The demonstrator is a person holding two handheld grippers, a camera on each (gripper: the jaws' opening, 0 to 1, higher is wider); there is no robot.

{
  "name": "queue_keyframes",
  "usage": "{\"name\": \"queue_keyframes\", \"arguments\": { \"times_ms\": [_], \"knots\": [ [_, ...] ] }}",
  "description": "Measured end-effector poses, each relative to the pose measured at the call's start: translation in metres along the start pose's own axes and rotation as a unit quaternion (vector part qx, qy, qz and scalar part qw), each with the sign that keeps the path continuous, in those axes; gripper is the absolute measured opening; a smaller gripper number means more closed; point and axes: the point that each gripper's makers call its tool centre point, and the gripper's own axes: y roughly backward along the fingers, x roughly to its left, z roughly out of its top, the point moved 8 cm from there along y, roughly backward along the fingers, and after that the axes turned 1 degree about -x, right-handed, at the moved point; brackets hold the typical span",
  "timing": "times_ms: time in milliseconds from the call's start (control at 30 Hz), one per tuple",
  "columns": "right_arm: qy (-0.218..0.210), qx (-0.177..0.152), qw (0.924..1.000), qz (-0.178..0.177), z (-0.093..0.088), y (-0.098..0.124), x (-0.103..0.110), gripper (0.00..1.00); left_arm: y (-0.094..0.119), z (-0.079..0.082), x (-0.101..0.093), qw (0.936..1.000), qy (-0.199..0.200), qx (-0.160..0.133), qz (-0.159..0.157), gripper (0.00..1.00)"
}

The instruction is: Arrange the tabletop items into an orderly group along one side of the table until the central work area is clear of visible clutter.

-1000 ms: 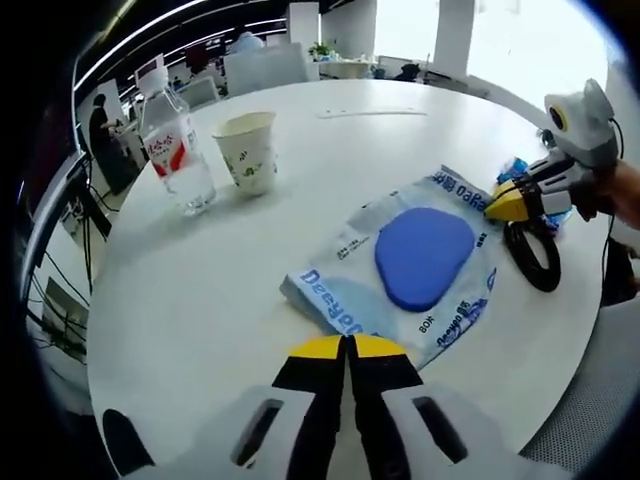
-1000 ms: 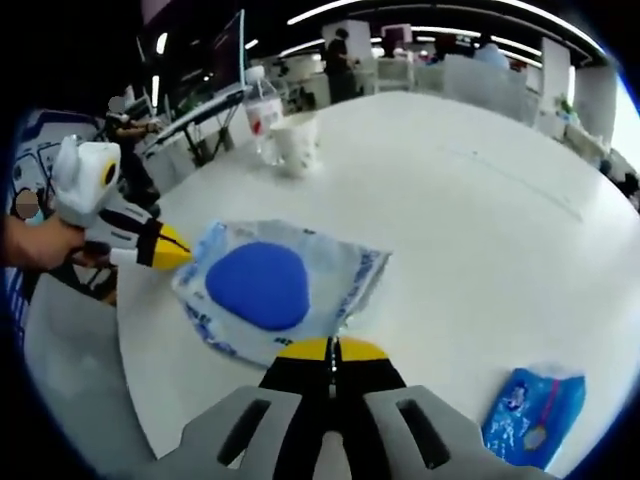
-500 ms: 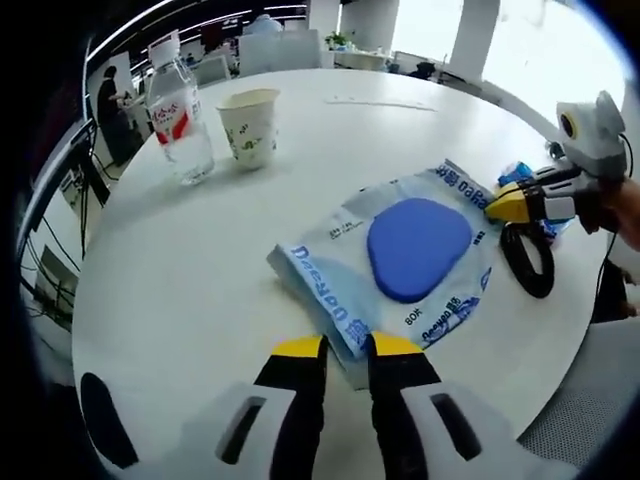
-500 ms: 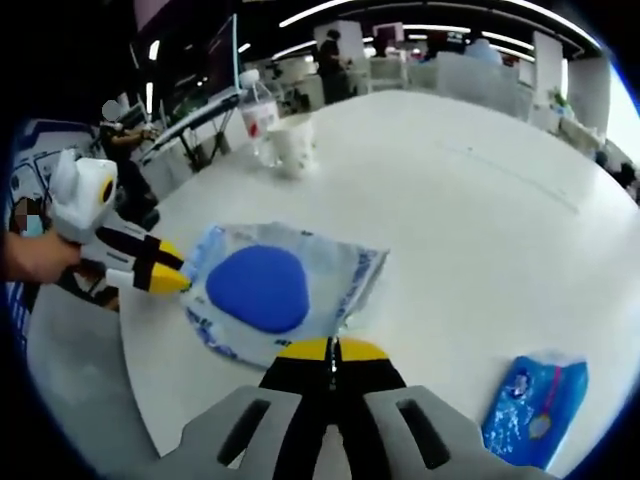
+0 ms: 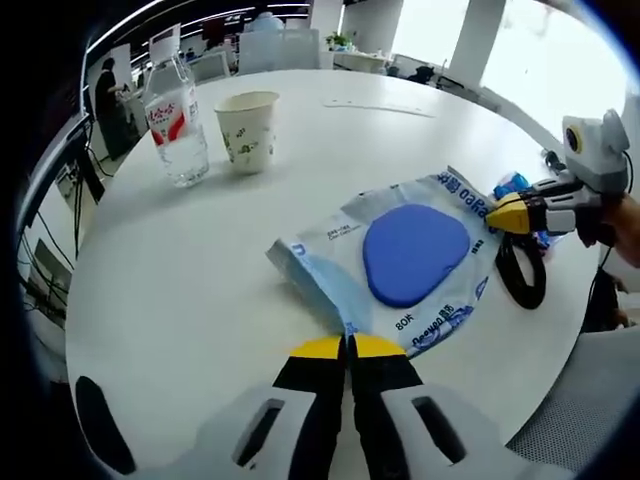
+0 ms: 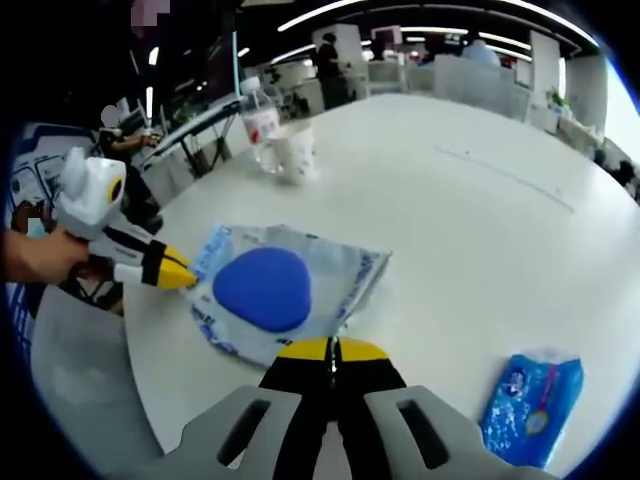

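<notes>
Since my two grippers sit on opposite edges of the wet-wipe pack, I read the scene this way:

Left gripper: the left gripper (image 5: 347, 346) has its yellow tips drawn together on the near edge of the wet-wipe pack (image 5: 400, 260); a sliver of wrapper seems pinched between them, so I judge it clamped on the pack.

Right gripper: the right gripper (image 6: 332, 349) has its tips pressed together at the pack's opposite edge; whether any wrapper is caught there I cannot tell.

Pack position: it lies flat, blue lid up, near my side of the round white table (image 5: 200, 290), well inside the working area.

Already grouped: the water bottle (image 5: 172, 120) and paper cup (image 5: 246, 130) stand upright just beside each other at the far left edge.

Still scattered: a small blue tissue packet (image 6: 530, 405) lies apart to the right, near the rim, and a black loop (image 5: 519, 272) lies just beside the pack.

Progress: early, by my judgement. One pair is tidy; the pack, packet and loop are left to bring alongside.
</notes>
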Motion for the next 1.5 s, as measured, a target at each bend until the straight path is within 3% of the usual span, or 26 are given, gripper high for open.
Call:
{"name": "queue_keyframes", "arguments": {
  "times_ms": [667, 1000, 1500],
  "knots": [
    [-0.007, -0.029, 0.9994, -0.019, 0.011, 0.021, -0.006, 0.0, 0.004, 0.031, -0.004, 0.9995, -0.023, -0.016, -0.015, 0.0],
    [-0.005, -0.023, 0.9994, -0.024, 0.012, 0.029, -0.006, 0.0, 0.008, 0.05, -0.005, 0.9985, -0.046, -0.019, -0.021, 0.0],
    [0.004, -0.024, 0.9992, -0.031, 0.016, 0.04, -0.007, 0.0, 0.011, 0.063, -0.01, 0.9968, -0.071, -0.025, -0.028, 0.0]
  ]
}}
